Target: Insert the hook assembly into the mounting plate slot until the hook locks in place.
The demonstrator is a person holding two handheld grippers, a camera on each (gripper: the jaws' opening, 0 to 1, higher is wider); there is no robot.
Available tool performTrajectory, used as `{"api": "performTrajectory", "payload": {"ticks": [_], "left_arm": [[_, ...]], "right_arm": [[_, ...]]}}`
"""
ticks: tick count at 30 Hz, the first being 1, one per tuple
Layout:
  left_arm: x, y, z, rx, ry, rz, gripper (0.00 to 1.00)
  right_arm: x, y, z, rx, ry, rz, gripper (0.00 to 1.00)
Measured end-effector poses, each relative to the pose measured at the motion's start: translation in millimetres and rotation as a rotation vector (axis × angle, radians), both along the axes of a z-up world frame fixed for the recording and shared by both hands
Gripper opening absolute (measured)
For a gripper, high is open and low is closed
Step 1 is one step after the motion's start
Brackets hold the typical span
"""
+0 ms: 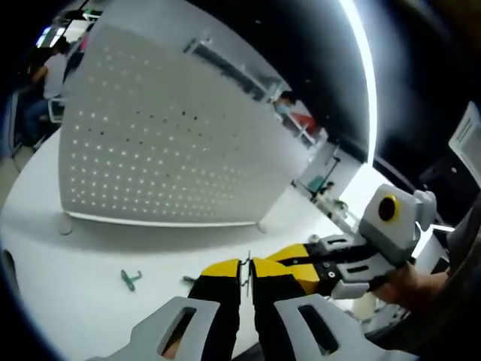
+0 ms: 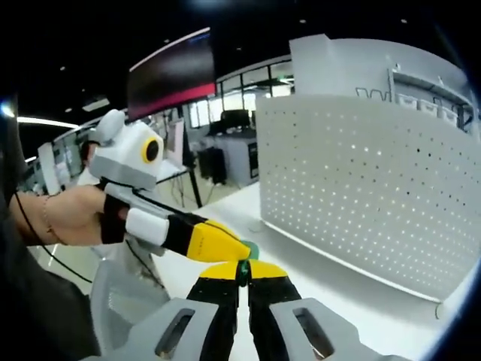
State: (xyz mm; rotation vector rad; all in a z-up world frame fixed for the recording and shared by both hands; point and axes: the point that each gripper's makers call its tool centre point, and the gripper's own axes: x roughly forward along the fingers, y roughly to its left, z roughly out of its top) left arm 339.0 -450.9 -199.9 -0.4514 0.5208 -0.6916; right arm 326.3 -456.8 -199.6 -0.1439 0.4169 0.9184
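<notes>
White perforated mounting plate point(image 1: 161, 143) stands upright on my worktop point(image 1: 68, 293) in the left gripper view; my left tongs point(image 1: 246, 274) are pinched shut on a thin dark hook part point(image 1: 246, 272), with my right tongs point(image 1: 301, 263) touching from the right, and a green hook point(image 1: 129, 279) lies loose on the worktop nearby. In the right gripper view, my right tongs point(image 2: 242, 272) grip a green hook piece point(image 2: 246, 256) beside the left tongs point(image 2: 218, 242), the mounting plate point(image 2: 361, 188) at right.

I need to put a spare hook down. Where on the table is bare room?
Bare table lies left of the green hook, in front of the perforated panel. It is crowded around both tongs, left and right, which meet tip to tip.
</notes>
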Motion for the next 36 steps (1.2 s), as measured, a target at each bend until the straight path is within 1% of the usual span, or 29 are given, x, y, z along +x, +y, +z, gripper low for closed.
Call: {"api": "performTrajectory", "payload": {"ticks": [1, 2, 7, 8, 10, 11, 19, 25, 29, 32, 36], "left_arm": [[-0.1, -0.2, 0.7, 0.000, -0.003, -0.001, 0.04], [-0.1, -0.7, 2.5, 0.010, -0.021, -0.005, 0.04], [0.7, -2.2, 5.7, 0.006, -0.039, -0.013, 0.04], [0.7, -3.3, 6.8, 0.010, -0.053, -0.017, 0.04], [0.8, -5.2, 9.7, 0.067, -0.129, -0.051, 0.05], [0.9, -5.5, 9.9, 0.074, -0.135, -0.054, 0.05], [1.9, -6.0, 12.8, 0.055, -0.139, -0.064, 0.05], [0.7, -6.3, 13.3, 0.063, -0.149, -0.071, 0.06], [-0.1, -7.0, 15.0, 0.057, -0.154, -0.073, 0.08], [0.0, -6.9, 15.2, 0.054, -0.147, -0.067, 0.16], [1.8, -2.3, 13.5, 0.074, -0.138, -0.039, 0.27]], "right_arm": [[0.2, 0.0, 0.6, 0.002, -0.001, -0.001, 0.01], [0.5, -0.2, 1.8, 0.007, -0.004, -0.002, 0.01], [1.1, -2.1, 5.5, 0.023, -0.009, -0.008, 0.00], [1.4, -2.4, 5.8, 0.021, -0.014, -0.008, 0.00], [1.4, -3.6, 7.1, 0.014, -0.029, -0.006, 0.00], [1.3, -4.2, 7.5, 0.016, -0.031, -0.007, 0.00], [1.5, -5.1, 10.5, 0.027, -0.037, -0.010, 0.00], [0.8, -4.9, 10.2, 0.032, -0.033, -0.010, 0.00], [1.0, -5.4, 10.4, 0.033, -0.034, -0.012, 0.00], [1.0, -6.4, 9.3, 0.027, -0.033, -0.011, 0.00], [-1.0, -5.9, 8.3, 0.034, -0.036, 0.005, 0.00]]}}
